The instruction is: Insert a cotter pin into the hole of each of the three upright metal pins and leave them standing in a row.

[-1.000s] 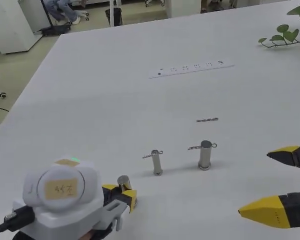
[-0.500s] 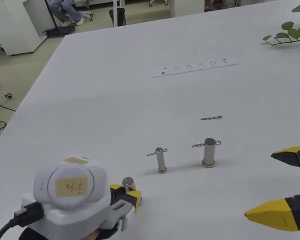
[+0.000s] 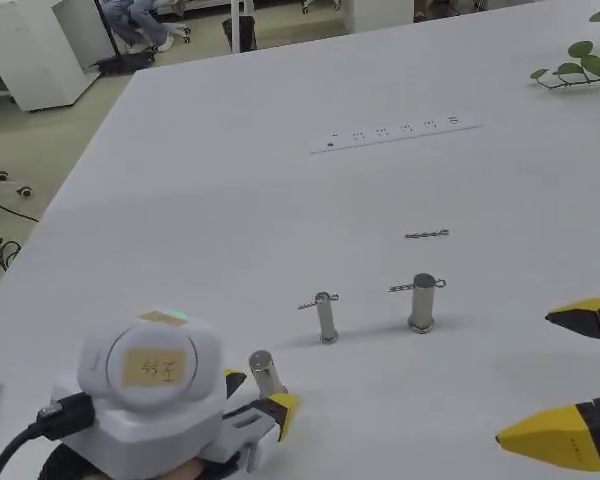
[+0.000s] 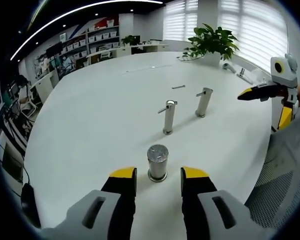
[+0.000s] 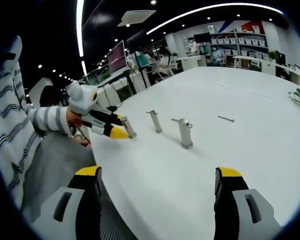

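Three upright metal pins stand in a row on the white table (image 3: 210, 220). The right pin (image 3: 421, 302) and the middle pin (image 3: 326, 317) each carry a cotter pin through the top. The left pin (image 3: 263, 372) (image 4: 157, 162) has none and stands between the yellow tips of my left gripper (image 3: 260, 392) (image 4: 158, 176), which is open with a gap on both sides. A loose cotter pin (image 3: 426, 235) (image 5: 226, 119) lies beyond the row. My right gripper (image 3: 525, 376) (image 5: 157, 180) is wide open and holds nothing, to the right of the row.
A white power strip (image 3: 395, 133) lies farther back on the table. A green plant sprig (image 3: 580, 62) sits at the far right corner. The table's left edge drops to the floor, where cabinets and chairs stand.
The left gripper's tips stand a little wider apart around the bare pin, and more of that pin shows. The right gripper has hardly moved. The head camera shifted slightly.
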`<action>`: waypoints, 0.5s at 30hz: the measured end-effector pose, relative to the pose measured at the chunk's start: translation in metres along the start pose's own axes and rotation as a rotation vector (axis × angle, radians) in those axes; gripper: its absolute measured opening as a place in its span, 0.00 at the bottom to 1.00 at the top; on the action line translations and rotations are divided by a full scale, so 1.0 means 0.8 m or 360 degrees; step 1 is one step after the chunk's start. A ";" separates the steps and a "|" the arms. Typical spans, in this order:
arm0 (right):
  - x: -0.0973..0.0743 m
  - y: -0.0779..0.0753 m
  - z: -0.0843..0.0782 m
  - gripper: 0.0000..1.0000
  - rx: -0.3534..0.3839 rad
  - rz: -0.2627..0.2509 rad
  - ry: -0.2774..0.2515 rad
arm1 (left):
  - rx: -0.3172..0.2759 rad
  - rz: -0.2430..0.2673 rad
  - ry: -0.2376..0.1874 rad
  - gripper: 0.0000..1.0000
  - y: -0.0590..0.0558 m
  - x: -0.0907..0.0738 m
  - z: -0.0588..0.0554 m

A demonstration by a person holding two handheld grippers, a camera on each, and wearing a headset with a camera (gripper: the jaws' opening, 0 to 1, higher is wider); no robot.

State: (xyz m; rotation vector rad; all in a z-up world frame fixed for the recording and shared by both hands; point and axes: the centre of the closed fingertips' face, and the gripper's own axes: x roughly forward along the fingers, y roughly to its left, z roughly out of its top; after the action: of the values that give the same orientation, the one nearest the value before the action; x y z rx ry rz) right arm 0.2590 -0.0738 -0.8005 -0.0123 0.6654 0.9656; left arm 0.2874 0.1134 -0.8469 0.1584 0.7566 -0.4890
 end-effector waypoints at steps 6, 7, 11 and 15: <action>0.000 0.000 0.001 0.95 -0.0006 0.0001 0.0002 | 0.0010 -0.0025 0.0024 0.44 -0.002 -0.002 0.000; 0.000 0.001 0.001 0.95 -0.0008 0.0003 0.0001 | 0.0024 -0.0031 0.0022 0.44 -0.001 -0.002 0.001; -0.002 0.005 0.005 0.95 0.0003 0.0033 -0.0021 | 0.0040 -0.0110 -0.0014 0.49 -0.002 -0.007 0.007; -0.004 0.003 0.011 0.95 0.0024 0.0045 -0.0039 | 0.0033 -0.0184 -0.0283 0.59 -0.002 -0.021 0.042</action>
State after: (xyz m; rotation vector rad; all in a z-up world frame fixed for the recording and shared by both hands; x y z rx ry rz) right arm 0.2606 -0.0723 -0.7911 0.0224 0.6517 0.9864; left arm 0.2969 0.1074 -0.8112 0.0893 0.5891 -0.6124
